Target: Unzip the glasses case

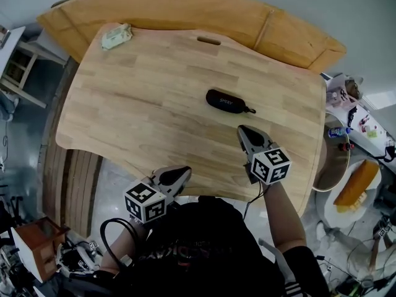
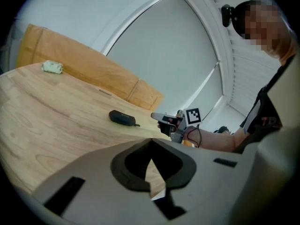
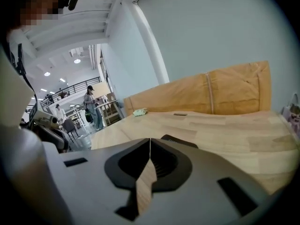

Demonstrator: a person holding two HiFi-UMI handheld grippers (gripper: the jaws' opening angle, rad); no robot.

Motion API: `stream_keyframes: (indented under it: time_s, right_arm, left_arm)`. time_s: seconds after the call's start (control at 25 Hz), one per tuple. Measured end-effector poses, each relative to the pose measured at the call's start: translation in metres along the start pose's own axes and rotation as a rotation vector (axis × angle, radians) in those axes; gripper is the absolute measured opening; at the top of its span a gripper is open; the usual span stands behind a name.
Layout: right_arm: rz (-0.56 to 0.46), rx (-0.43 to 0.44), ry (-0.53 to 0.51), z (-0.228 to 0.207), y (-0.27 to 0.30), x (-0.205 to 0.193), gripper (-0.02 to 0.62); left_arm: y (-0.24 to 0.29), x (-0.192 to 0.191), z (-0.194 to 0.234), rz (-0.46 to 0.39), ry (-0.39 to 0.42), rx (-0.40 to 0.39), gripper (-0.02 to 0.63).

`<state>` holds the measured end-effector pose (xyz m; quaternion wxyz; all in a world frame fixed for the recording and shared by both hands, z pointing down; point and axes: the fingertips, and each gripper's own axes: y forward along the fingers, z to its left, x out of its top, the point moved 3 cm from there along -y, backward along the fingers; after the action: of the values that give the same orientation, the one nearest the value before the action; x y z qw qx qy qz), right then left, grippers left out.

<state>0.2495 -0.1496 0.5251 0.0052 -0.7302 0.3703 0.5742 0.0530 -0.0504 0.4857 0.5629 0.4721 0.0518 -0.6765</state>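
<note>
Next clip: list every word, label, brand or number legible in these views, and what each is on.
Glasses case: a short pale print on its top, too small to read with certainty.
Dark shirt on the person: faint lettering, too dark and blurred to read.
Marker cubes: black-and-white square codes only, no words.
Nothing else carries legible text.

light: bright, even | edges: fisheye-warped, dark-vignetted | focus: near parts perhaps soft
</note>
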Motion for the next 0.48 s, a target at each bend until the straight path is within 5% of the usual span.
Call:
stream_keyframes:
  time_s: [0.48]
  right_arm:
    - [0.102, 0.015, -0.104, -0.059, 0.043, 0.002, 0.050]
  left_arm:
    - [0.008, -0.007, -0.007, -0.021, -0.046, 0.054, 0.011]
